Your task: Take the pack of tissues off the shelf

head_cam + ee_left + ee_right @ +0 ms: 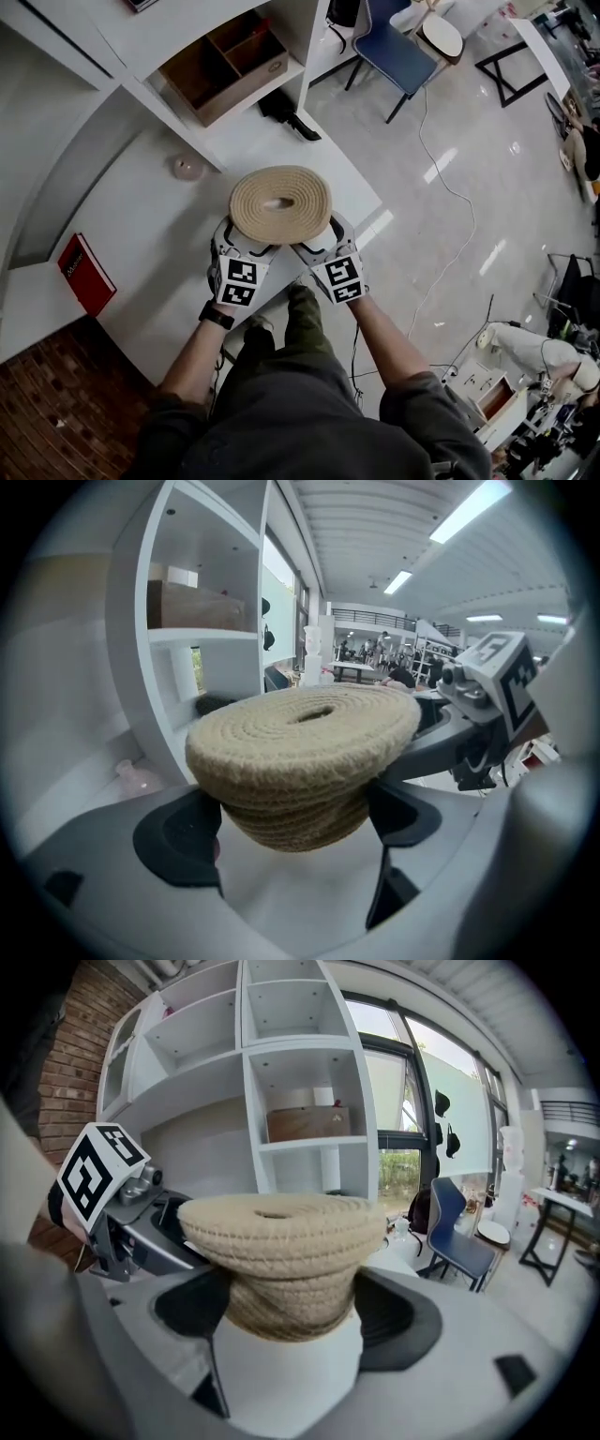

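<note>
Claws from both sides grip one thing: the left claw [236, 242] and the right claw [325, 240] are each closed on the woven tissue holder [280, 202], a round piece of coiled rope with a slot in its top. In the left gripper view the left claw [292, 825] presses its two dark pads on the narrower lower body of the holder [302, 761], and the wide upper rim reaches out over both pads. The right gripper view shows the same for the right claw [292, 1314] on the holder [281, 1251]. The two claws stand just beside each other on the near side of the holder. The holder is outside the shelf unit [300, 1072], whose compartments stand ahead of the claws. In the head view it shows over the front corner of the white desk [141, 225]; whether it touches the desk I cannot tell. Ahead and left of the left claw a small pink round object [188, 167] lies on the desk, apart from the holder, and further left a red book [86, 274] lies near the desk edge. Ahead of the claws a wooden box [225, 58] sits in a compartment, and a black object [286, 111] lies on the desk by the shelf upright. To the right of the right claw the shiny floor [469, 225] is open, crossed by a white cable [441, 178], and a blue chair [394, 52] stands well apart.
</note>
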A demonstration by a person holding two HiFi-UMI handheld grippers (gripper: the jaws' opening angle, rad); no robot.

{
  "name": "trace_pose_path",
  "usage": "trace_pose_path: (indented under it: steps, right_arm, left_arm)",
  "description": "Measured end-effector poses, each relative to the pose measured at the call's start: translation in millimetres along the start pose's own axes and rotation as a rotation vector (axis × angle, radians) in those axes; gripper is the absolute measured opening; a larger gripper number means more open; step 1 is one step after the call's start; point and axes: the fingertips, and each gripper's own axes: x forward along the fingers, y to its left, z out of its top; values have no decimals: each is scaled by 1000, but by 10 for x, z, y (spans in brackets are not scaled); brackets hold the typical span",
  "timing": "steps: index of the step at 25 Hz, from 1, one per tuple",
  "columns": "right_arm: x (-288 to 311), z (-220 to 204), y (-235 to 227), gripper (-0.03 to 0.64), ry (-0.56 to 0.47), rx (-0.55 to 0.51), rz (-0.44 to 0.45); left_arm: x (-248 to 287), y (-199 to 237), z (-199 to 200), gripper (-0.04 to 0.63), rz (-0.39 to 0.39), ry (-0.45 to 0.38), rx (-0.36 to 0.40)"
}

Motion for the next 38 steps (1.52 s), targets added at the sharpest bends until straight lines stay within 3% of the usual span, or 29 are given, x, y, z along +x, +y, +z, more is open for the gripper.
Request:
trace_pose_path:
  steps: [9, 16, 24, 30, 38]
  right_arm:
    - [212, -542, 3, 419, 72, 52, 34]
    - [226, -827, 46, 420, 99, 7, 28]
    - [254, -888, 27, 420, 101, -74, 10]
    - [245, -862, 29, 425, 101, -65, -3]
    - [-61, -933, 34, 425, 145, 27, -27]
  left_arm:
    - [277, -71, -465, 484, -5, 101, -13]
    - [310, -163, -714, 485, 25, 143, 50]
    - [357, -172, -882, 484, 41, 168, 72]
    - [335, -154, -928, 485, 26, 197, 100]
    - [-36, -33, -1006, 483, 24, 228, 96]
